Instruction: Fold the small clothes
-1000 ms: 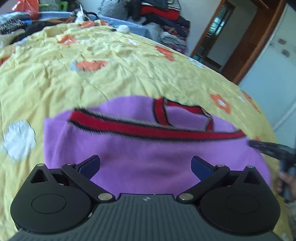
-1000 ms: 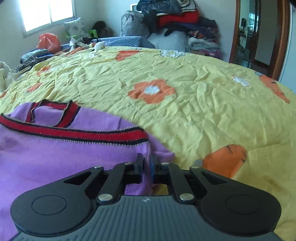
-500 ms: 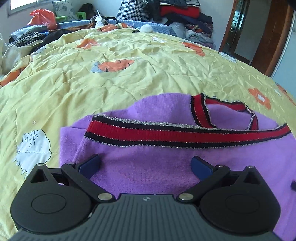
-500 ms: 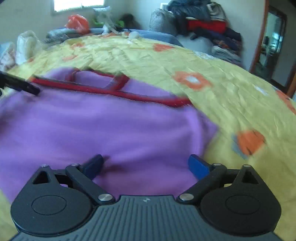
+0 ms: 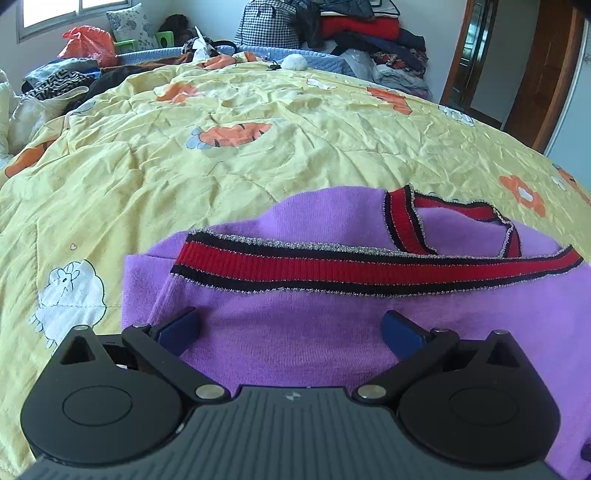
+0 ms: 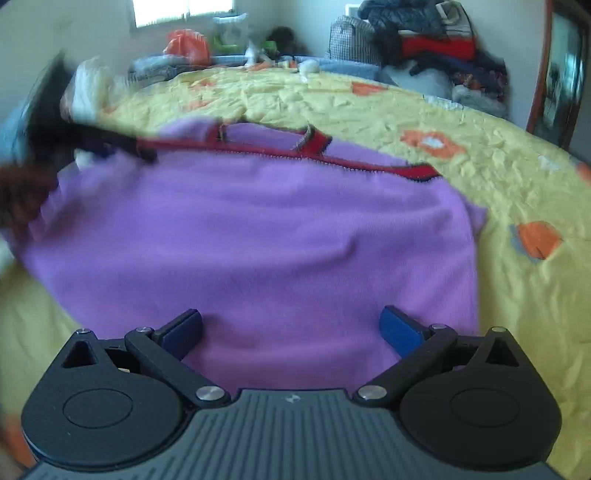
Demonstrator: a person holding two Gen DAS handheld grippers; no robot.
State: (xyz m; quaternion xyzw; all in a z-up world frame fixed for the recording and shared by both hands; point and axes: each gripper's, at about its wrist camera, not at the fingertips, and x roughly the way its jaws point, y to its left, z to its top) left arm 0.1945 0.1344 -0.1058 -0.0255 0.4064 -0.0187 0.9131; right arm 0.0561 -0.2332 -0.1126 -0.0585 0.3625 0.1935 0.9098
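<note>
A small purple knitted garment (image 5: 295, 332) with red and black striped trim (image 5: 369, 267) lies folded on the yellow bedspread (image 5: 258, 166). My left gripper (image 5: 291, 328) is open and empty, low over the garment's left part. My right gripper (image 6: 291, 326) is open and empty over the near edge of the same garment (image 6: 258, 229). The left gripper shows blurred at the garment's far left corner in the right wrist view (image 6: 92, 140).
The yellow bedspread with orange flowers covers the bed. Piles of clothes (image 5: 351, 29) and bags (image 5: 88, 44) lie along the far side. A wooden door (image 5: 543, 74) stands at the right. Bare bedspread (image 6: 517, 184) lies right of the garment.
My right gripper has let go of the garment's corner, opened, and drawn back so the whole garment shows. My left gripper stayed open and shifted a little over the left part.
</note>
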